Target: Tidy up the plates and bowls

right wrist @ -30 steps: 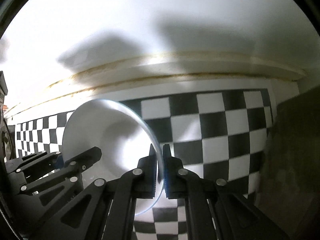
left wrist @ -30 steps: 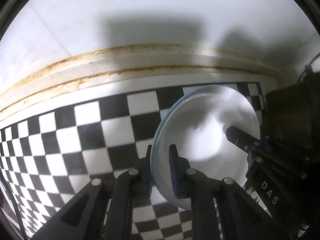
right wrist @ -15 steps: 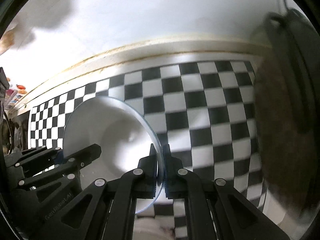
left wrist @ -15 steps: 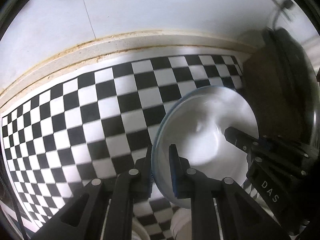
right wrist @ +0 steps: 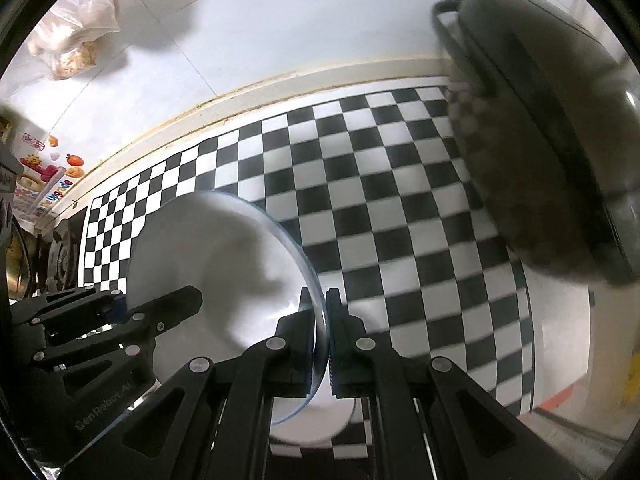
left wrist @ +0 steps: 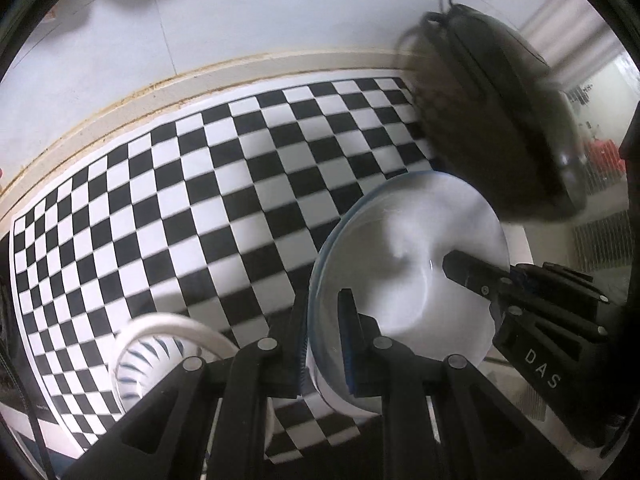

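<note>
A white plate with a thin blue rim [left wrist: 408,256] hangs in the air above the checkered mat, held from both sides. My left gripper [left wrist: 323,332] is shut on its near-left rim. My right gripper [right wrist: 319,328] is shut on its right rim, and the plate [right wrist: 216,256] faces left in that view. Each gripper shows in the other's view, the right one [left wrist: 520,300] and the left one [right wrist: 120,316]. A white bowl with blue stripes inside [left wrist: 160,352] stands on the mat below my left gripper. Another white dish [right wrist: 316,420] lies under the plate.
A black-and-white checkered mat [left wrist: 200,208] covers the counter up to a stained wall ledge [left wrist: 160,84]. A large dark pot or cooker [left wrist: 500,128] stands at the right, also in the right wrist view [right wrist: 540,140]. Bags and stickers [right wrist: 60,52] are at the far left.
Both grippers have pulled back and risen with the plate, so more mat shows. The striped bowl and the dish below have come into view. The dark pot now looms at the right.
</note>
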